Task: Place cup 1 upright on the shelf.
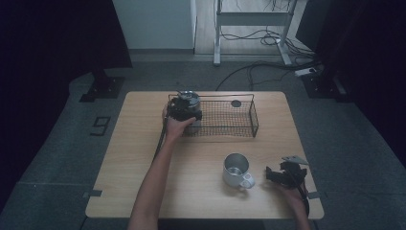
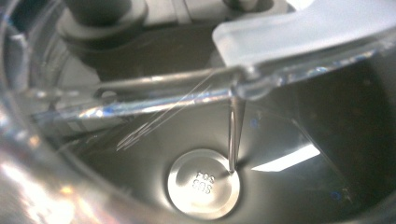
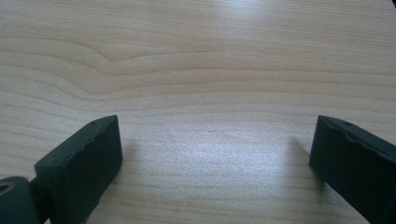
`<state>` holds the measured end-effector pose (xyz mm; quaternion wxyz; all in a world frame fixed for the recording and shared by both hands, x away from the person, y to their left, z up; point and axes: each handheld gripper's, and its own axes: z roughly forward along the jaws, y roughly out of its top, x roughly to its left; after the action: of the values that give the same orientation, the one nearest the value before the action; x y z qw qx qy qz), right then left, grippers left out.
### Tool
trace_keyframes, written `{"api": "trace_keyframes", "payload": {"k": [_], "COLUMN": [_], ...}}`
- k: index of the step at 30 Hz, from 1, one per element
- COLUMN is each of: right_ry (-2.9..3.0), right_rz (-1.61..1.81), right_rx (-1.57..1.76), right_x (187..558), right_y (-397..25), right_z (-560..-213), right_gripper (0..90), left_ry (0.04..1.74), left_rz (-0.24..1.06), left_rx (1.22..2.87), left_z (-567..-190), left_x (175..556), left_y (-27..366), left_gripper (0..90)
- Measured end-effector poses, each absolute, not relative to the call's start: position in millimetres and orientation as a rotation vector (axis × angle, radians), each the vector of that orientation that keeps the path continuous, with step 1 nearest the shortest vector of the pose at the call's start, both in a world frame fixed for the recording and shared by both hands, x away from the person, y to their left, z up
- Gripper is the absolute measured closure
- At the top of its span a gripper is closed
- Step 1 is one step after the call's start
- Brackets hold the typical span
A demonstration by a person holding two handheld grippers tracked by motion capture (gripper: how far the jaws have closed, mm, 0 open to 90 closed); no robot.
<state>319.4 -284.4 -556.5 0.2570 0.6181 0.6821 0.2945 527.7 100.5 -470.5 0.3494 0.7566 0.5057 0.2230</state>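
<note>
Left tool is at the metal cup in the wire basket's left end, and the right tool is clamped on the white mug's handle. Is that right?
Not quite. The right tool is open with bare table between its jaws, as the right gripper view shows; in the high view it sits beside the white mug. The left tool is at the metal cup in the wire basket.

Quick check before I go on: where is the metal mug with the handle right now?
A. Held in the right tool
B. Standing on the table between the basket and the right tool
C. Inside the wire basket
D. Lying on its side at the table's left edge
B: the metal mug stands upright on the bare table, nearer than the wire basket, just left of the open right tool.
</note>
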Motion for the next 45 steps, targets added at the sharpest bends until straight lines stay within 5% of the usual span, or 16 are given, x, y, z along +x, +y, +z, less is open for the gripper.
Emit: {"api": "trace_keyframes", "payload": {"k": [45], "right_ry": [1.851], "right_rz": [0.799], "right_rx": [1.677], "right_x": [319], "right_y": [-284], "right_z": [-556], "right_gripper": [2.2], "left_ry": [1.227], "left_rz": [0.566], "left_rx": [1.882], "left_z": [-455], "left_x": [505], "left_y": [115], "left_gripper": [0.0]}}
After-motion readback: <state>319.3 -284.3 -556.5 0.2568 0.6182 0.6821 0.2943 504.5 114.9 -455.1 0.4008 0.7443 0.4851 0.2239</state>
